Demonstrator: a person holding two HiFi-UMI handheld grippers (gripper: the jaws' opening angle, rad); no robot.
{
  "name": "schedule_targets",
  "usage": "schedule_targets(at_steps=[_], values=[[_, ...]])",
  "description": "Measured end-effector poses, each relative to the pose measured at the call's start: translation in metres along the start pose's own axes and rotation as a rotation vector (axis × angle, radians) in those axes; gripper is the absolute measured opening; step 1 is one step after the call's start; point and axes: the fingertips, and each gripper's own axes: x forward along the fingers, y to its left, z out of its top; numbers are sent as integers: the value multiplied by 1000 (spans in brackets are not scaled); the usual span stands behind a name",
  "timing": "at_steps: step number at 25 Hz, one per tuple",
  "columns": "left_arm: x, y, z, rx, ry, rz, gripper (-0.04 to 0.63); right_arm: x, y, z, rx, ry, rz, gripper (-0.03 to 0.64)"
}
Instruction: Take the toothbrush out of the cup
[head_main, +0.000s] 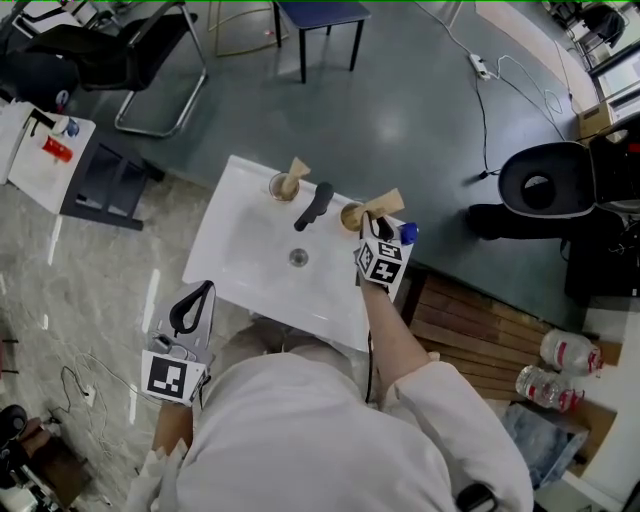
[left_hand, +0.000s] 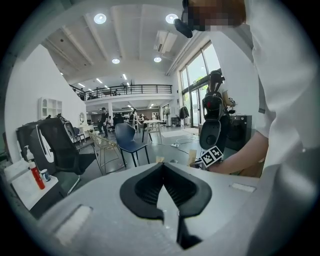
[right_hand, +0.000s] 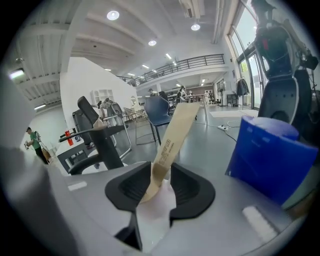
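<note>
- Toothbrush (head_main: 383, 205) in a tan cardboard sleeve stands tilted in a tan cup (head_main: 352, 216) just to the right of the black faucet (head_main: 314, 205), on the back rim of the white sink (head_main: 250, 250).
- In the right gripper view the sleeve (right_hand: 172, 135) rises between the two jaws. A line of small dark print runs along its side, too small to read.
- Right gripper (head_main: 372, 228) is at this cup, right of the faucet. Its jaws stand wide apart around the sleeve and do not clamp it.
- Black-and-white square markers show on its cube; they carry no letters.
- A blue object (right_hand: 270, 155) sits just right of the right gripper, farther from the faucet than the cup.
- A second cup (head_main: 283, 186), holding another sleeved toothbrush (head_main: 297, 168), stands just left of the faucet.
- The drain (head_main: 298, 258) lies in the basin, in front of the faucet.
- Left gripper (head_main: 207, 287) is off the sink's front left corner, well apart from the faucet. Its jaws (left_hand: 163, 167) are pressed together with nothing between them.
- A red bottle (head_main: 57, 150) stands on a white stand far to the left of the faucet.
</note>
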Motion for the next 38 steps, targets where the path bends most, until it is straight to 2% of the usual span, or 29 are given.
schedule_targets(at_steps=[14,18,22,27,38], values=[[-7,18,-10,-19,26,15,6,23,4,10,-88,1,-5,127],[-8,25,-15,-25,39,13,6,23,11,14,-132,-13,-15,87],[-6,30,-12,-27,16,1,6,16,24,22,-182,-48,-15,48],[-4,33,-13,-32,1,-25,6,7,39,29,-223,-68,8,46],[3,39,-11,-44,-35,-69,6,-22,53,56,-233,-137,16,44]])
